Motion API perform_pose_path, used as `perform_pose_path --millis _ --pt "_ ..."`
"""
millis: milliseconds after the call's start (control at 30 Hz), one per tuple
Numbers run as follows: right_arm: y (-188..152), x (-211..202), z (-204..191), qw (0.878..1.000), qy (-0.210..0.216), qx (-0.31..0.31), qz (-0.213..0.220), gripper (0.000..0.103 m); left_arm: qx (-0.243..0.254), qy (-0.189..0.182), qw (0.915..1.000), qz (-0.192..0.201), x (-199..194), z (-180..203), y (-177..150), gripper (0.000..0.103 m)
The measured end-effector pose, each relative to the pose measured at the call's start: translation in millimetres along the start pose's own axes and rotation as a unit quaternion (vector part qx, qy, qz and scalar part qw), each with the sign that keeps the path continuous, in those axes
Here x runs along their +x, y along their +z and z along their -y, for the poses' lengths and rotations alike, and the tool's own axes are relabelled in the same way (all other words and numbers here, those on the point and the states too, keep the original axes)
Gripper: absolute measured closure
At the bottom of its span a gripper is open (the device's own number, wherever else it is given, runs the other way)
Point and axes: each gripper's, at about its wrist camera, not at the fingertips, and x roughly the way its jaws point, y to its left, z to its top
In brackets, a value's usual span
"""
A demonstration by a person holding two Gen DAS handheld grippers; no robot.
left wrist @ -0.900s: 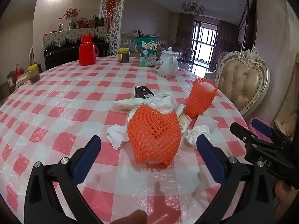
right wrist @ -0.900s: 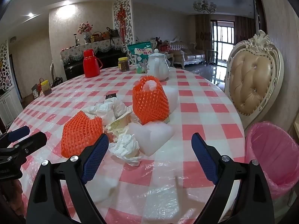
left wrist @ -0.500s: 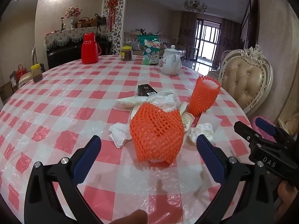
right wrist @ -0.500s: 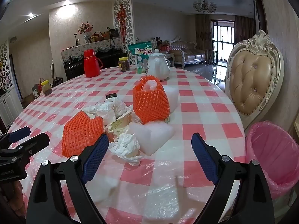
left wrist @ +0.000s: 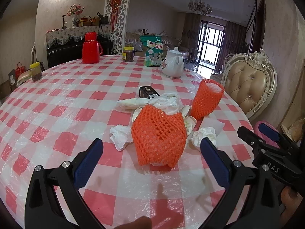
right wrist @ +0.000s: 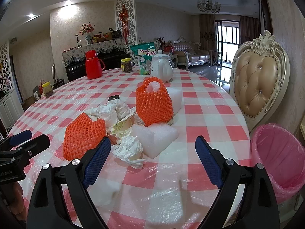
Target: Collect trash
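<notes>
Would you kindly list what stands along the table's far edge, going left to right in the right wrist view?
Yellow-lidded jar → red thermos → brown jar → green snack bag → white teapot.

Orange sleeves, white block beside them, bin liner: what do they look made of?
Orange sleeves: foam netting, matte, open diamond mesh. White block: probably soft packing foam, faintly translucent. Bin liner: thin pink plastic film, wrinkled, slightly glossy.
</notes>
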Motion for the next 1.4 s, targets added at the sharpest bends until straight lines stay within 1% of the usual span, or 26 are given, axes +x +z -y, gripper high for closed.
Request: perform_pose_path --millis 1400 --pt "1.5 -2.2 -0.1 1.000 0.001 0.000 0.001 0.018 0.004 -0.002 1.0000 0.000 -5.5 3.5 3.3 0.004"
